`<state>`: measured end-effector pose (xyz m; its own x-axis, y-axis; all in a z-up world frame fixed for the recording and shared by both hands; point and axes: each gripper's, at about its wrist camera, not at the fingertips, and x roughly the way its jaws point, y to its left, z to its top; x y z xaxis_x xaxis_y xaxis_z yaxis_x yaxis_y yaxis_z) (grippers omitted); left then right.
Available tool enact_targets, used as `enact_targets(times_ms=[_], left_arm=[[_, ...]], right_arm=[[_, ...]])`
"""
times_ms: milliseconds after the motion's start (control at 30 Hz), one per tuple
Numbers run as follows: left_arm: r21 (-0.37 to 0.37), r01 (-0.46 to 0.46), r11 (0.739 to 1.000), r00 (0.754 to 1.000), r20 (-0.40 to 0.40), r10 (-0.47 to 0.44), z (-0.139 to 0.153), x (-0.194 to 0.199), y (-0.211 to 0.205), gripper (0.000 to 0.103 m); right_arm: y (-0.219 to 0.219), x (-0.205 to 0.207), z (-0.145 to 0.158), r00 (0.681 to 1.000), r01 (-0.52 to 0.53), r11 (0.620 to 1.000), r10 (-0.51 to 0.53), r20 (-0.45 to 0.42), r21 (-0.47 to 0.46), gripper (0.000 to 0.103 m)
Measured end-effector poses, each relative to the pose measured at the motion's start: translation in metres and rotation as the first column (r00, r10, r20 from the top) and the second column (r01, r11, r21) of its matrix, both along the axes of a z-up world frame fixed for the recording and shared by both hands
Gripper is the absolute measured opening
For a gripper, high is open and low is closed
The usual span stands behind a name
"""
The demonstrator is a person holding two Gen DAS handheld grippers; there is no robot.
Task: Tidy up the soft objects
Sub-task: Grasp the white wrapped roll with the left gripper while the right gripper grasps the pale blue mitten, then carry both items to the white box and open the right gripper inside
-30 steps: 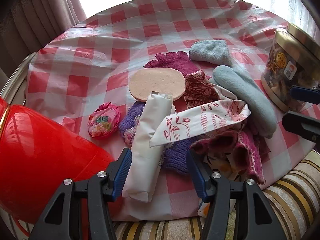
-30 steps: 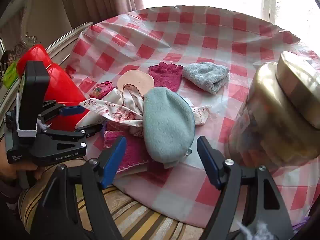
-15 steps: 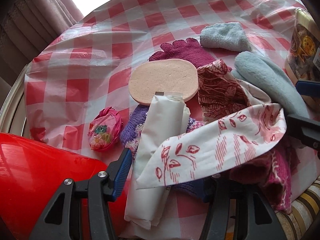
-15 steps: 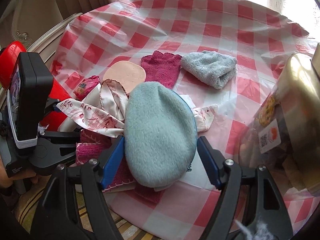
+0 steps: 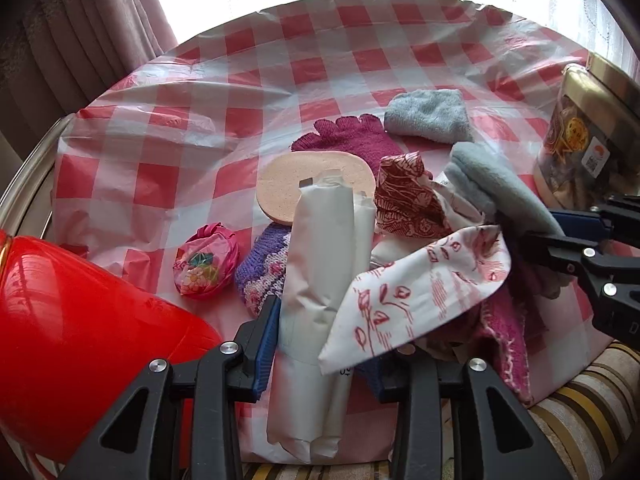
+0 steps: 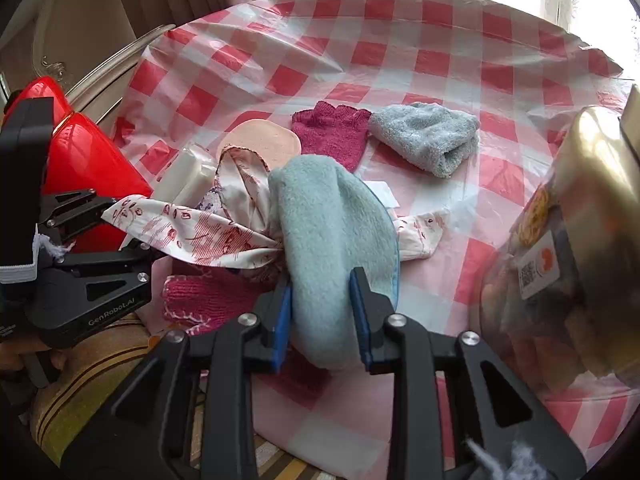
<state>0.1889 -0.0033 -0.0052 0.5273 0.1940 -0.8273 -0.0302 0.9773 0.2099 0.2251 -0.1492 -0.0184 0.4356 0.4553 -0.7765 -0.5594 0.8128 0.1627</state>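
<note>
My right gripper (image 6: 322, 320) has its jaws closing, and both blue pads dent the near end of a pale blue fleece pouch (image 6: 328, 220). That pouch lies on a heap of soft things on the checked table. My left gripper (image 5: 324, 360) is closing around a white wrapped roll (image 5: 324, 264). Its left pad touches the roll; the right finger stands slightly clear, under a white floral cloth (image 5: 420, 292). Beyond lie a peach sponge (image 5: 308, 184), a magenta glove (image 5: 348, 140), a grey-blue towel (image 5: 428, 116), a purple knit (image 5: 264, 264) and a pink wrapped ball (image 5: 204, 264).
A red plastic vessel (image 5: 80, 320) crowds the left gripper's left side. A gold-lidded jar (image 6: 560, 240) stands close to the right of the pouch. A striped cushion (image 5: 580, 408) lies at the table's near edge. Curtains hang behind the table.
The right jaws have narrowed from wide apart onto the fleece pouch. The left jaws have drawn in around the white roll, and the left view has pulled back slightly.
</note>
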Motion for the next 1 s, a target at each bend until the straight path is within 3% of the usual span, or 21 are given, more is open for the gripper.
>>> enact_targets(times_ms=[233, 467, 1000], left_arm=[[-0.071, -0.030, 0.997, 0.997, 0.074, 0.035, 0.022, -0.025, 0.000, 0.038], [-0.092, -0.061, 0.994, 0.989, 0.130, 0.072, 0.038, -0.045, 0.004, 0.038], [-0.123, -0.027, 0.992, 0.978, 0.201, 0.052, 0.066, -0.072, -0.012, 0.038]], right_arm=[[-0.015, -0.016, 0.012, 1.000, 0.008, 1.000, -0.008, 0.014, 0.028, 0.015], [-0.032, -0.033, 0.025, 0.999, 0.022, 0.997, -0.024, 0.022, 0.069, 0.014], [-0.098, -0.084, 0.056, 0.991, 0.117, 0.981, -0.126, 0.045, 0.155, 0.014]])
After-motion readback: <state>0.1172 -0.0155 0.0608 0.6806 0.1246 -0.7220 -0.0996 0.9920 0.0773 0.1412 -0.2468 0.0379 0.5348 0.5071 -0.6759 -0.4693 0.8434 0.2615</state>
